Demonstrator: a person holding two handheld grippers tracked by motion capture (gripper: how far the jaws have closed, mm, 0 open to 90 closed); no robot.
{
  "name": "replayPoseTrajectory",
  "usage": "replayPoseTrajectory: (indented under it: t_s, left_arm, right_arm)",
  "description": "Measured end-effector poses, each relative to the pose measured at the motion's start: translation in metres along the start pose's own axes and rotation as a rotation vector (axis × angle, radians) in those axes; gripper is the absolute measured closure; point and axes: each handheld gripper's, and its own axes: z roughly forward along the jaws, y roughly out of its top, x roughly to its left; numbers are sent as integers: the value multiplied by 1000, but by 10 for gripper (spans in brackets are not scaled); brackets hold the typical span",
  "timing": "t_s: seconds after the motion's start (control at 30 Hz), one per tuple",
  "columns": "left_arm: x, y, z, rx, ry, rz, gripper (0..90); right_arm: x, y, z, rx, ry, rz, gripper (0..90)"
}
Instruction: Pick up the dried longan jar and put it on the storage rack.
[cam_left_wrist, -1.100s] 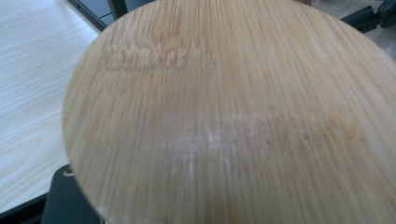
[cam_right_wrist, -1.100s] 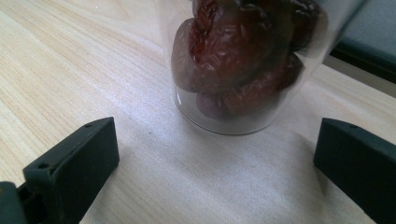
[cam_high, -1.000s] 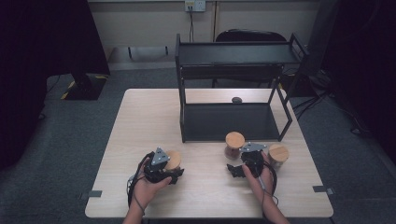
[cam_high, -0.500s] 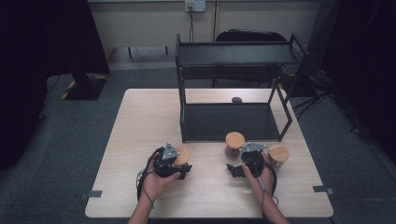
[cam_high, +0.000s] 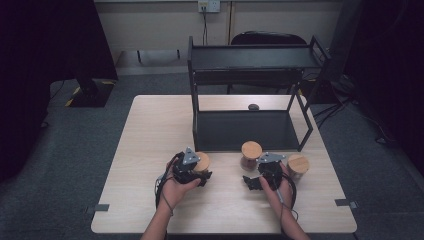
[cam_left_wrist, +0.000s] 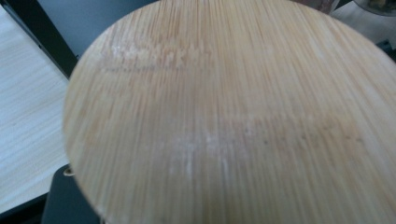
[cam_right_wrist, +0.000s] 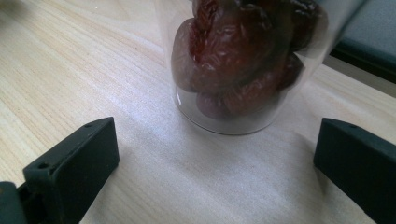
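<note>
Bamboo-lidded jar (cam_high: 202, 161) clamped in the left gripper (cam_high: 190, 170), near the front left foot of the black shelf rack (cam_high: 250, 130), its round wooden lid (cam_left_wrist: 233, 121) right up against that gripper's camera. Right gripper (cam_high: 255, 181) spread wide open on the light wood table (cam_high: 150, 130), pointing at a glass jar of dried red dates (cam_right_wrist: 243, 65) just ahead, not touching it. Third wooden-lidded jar (cam_high: 298, 164) just beside that hand.
</note>
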Motion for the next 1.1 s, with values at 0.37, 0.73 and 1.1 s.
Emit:
replayPoseTrajectory:
  t_s: [0.37, 0.73, 1.1]
  left_arm:
    - [0, 12, 15, 3, 1, 11, 259]
    - [-1, 25, 25, -6, 3, 13, 259]
    - [0, 37, 36, -14, 4, 10, 259]
  right_arm:
    - [0, 0, 0, 0, 0, 0, 0]
    - [0, 0, 0, 0, 0, 0, 0]
    - [0, 0, 0, 0, 0, 0, 0]
